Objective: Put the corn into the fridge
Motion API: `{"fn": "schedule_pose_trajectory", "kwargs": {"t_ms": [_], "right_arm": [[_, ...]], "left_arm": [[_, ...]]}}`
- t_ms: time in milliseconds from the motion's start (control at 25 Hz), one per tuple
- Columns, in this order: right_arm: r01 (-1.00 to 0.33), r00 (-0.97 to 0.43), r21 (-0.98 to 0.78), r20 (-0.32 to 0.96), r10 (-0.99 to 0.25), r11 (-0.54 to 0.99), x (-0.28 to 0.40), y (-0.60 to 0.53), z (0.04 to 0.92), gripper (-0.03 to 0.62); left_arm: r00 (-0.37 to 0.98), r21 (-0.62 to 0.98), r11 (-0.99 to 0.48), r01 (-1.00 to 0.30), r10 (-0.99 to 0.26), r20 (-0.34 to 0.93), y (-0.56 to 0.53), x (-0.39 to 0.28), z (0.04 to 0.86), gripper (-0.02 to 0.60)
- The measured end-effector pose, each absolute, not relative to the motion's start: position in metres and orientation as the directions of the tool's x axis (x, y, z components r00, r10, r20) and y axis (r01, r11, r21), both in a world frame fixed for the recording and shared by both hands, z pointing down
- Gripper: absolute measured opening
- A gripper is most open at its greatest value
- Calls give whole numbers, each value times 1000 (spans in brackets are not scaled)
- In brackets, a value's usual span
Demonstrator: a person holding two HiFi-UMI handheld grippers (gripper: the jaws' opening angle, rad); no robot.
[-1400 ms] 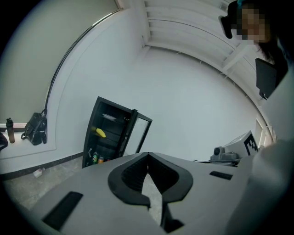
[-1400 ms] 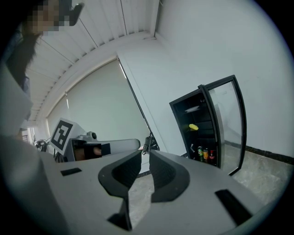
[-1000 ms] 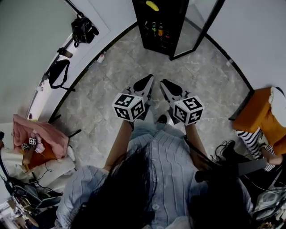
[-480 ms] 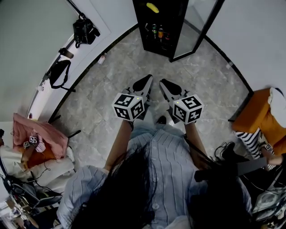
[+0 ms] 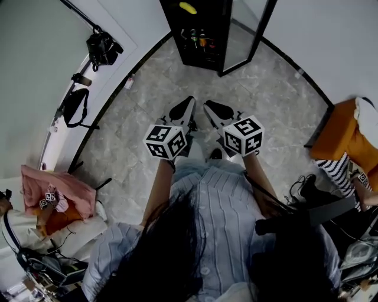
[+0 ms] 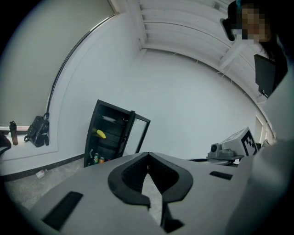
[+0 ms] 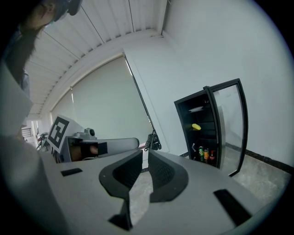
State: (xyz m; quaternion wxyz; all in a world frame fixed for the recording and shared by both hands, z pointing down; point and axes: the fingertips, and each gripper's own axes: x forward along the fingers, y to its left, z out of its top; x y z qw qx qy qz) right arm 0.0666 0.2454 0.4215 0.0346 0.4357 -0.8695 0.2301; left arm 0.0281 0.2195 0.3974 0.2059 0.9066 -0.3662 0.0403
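Since a sec ago the head view has slid: the fridge (image 5: pixel 195 35) and both grippers now sit a bit further left & higher in frame, w/ the grippers' pose vs. each other unchanged. Corn (image 5: pixel 188 7) lies on an upper shelf inside the fridge. The glass door (image 5: pixel 251 29) is swung open to its right, and cans (image 5: pixel 198 40) stand on a lower shelf. Left gripper (image 6: pixel 148 155) & right gripper (image 7: pixel 143 155) are side by side over the stone floor (image 5: pixel 130 135), well short of the fridge, pointing toward it. Jaws of both are clenched, nothing btwn them. Black bags (image 5: pixel 100 47) sit by the wall at left.
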Motion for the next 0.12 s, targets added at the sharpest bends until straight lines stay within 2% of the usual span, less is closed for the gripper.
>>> {"fn": "schedule_pose_trajectory", "kwargs": {"t_ms": [120], "right_arm": [[-762,-636,-364,264,-725,536,59,236,421,47]], "left_arm": [[710,340,-630,-698,-670,216,211,20,395,8]]}}
